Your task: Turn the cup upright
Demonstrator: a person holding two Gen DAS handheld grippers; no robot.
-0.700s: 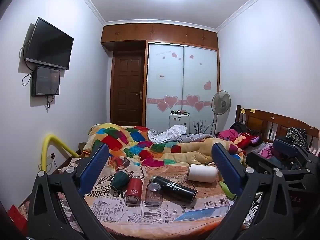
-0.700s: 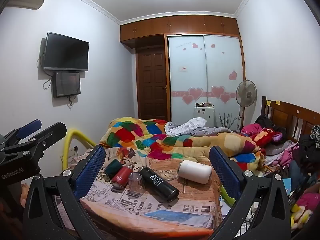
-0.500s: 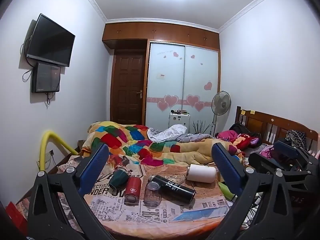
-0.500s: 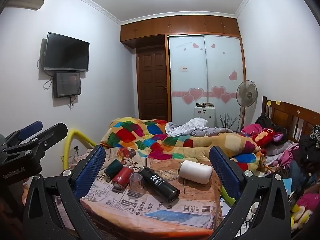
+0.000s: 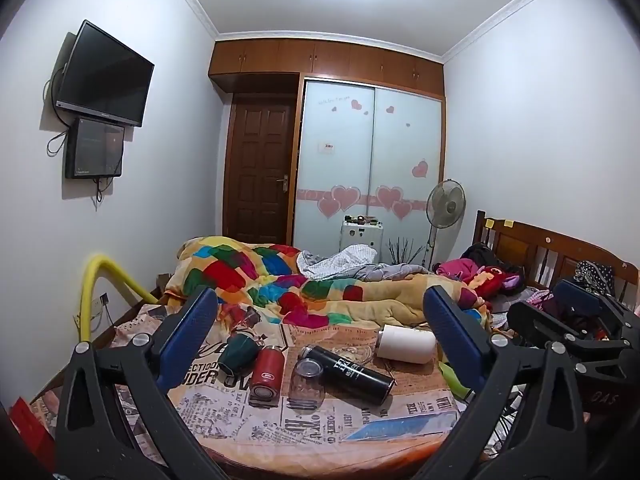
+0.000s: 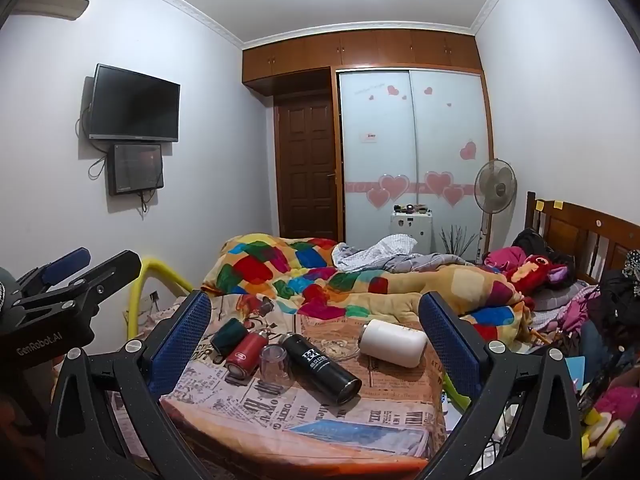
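Observation:
Several cups lie on a newspaper-print cloth (image 5: pixel 320 420) on the bed. A clear glass (image 5: pixel 306 384) stands upside down, also in the right wrist view (image 6: pixel 275 368). A dark green mug (image 5: pixel 237 353), a red flask (image 5: pixel 266 374), a black flask (image 5: pixel 346 372) and a white flask (image 5: pixel 406 343) lie on their sides. My left gripper (image 5: pixel 320 320) is open and empty, well short of the cups. My right gripper (image 6: pixel 314 316) is open and empty too, equally far back.
A colourful quilt (image 5: pixel 280 276) is bunched behind the cups. A yellow tube (image 5: pixel 96 288) arches at the left bed edge. Clothes and toys (image 6: pixel 536 268) pile by the wooden headboard (image 6: pixel 588 232) on the right. The other gripper shows at each view's side.
The left wrist view has tilted slightly, so the cups sit a little lower and the room higher. The right view is nearly unchanged. No cup has moved.

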